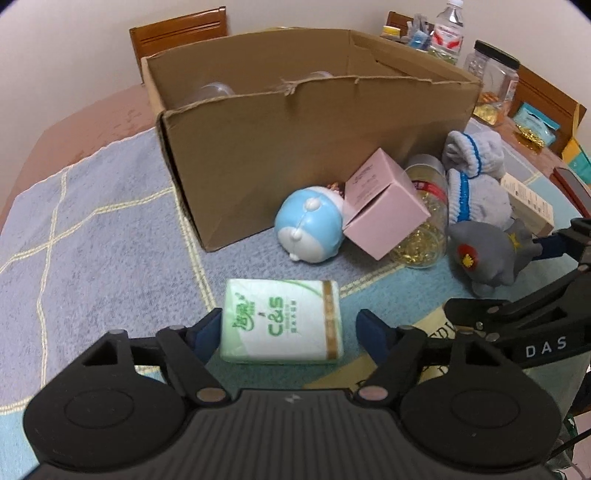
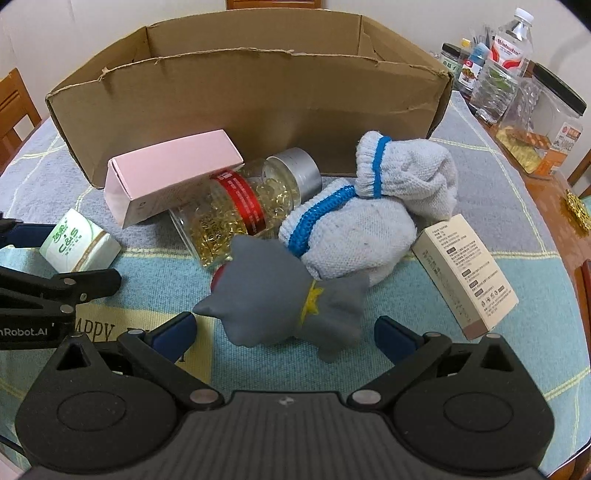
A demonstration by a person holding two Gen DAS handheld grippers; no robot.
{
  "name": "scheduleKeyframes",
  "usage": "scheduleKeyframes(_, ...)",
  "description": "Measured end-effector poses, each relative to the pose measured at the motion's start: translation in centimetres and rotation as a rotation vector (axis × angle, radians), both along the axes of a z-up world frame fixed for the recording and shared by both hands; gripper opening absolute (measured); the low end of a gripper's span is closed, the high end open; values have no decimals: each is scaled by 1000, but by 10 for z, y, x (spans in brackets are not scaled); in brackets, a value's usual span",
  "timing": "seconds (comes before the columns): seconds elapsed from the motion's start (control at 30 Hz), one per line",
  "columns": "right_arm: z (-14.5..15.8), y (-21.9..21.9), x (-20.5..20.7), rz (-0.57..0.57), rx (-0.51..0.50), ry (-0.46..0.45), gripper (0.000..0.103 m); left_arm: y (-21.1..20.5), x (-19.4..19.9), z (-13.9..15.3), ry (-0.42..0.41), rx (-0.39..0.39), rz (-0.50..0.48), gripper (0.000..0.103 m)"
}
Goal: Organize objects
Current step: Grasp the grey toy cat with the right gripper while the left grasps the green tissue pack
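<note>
A green-and-white tissue pack (image 1: pixel 282 319) lies on the cloth between the open fingers of my left gripper (image 1: pixel 288 332); it also shows in the right wrist view (image 2: pixel 79 245). A grey toy cat (image 2: pixel 288 301) lies between the open fingers of my right gripper (image 2: pixel 286 334); it shows in the left wrist view too (image 1: pixel 487 254). Behind stand a pink box (image 2: pixel 166 173), a jar of golden capsules (image 2: pixel 240 206), rolled grey socks with blue bands (image 2: pixel 369 210), a beige box (image 2: pixel 467 271) and a blue-white round toy (image 1: pixel 310 229). A large open cardboard box (image 1: pixel 295 140) stands behind them.
The table has a blue checked cloth (image 1: pixel 92 229). Jars and bottles (image 2: pixel 517 85) crowd the right back edge. Wooden chairs (image 1: pixel 177 31) stand behind the table. Clear containers (image 1: pixel 214 90) sit inside the cardboard box.
</note>
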State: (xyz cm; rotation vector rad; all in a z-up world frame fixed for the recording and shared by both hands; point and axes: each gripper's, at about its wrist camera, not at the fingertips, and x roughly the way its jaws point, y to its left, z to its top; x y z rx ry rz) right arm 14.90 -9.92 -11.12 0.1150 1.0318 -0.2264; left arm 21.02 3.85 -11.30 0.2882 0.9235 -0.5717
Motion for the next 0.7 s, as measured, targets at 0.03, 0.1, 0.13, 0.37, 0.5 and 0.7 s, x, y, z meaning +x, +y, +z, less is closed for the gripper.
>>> scheduleKeyframes(0.03,0,0,1,-2,1,3,103,-1,1,0,-1,-1,-4,76)
scheduleKeyframes(0.1,0,0,2,-12,2,7,103,-2,3,0,-3,-3,-8,76)
scheduleKeyframes(0.13,0,1,3,-17,2,9,103,-2,3,-1,-2,-3,-10,76)
scheduleKeyframes(0.37,1,2,15,-57,8,24,103,2,4,-1,-3,-8,-15,75)
scheduleKeyframes(0.5,6,5,18,-63,1,9,100,3,4,-1,-3,-7,-20,75)
scheduleKeyframes(0.7,12,6,19,-64,-5,13,85,3,2,1,-1,-2,-27,75)
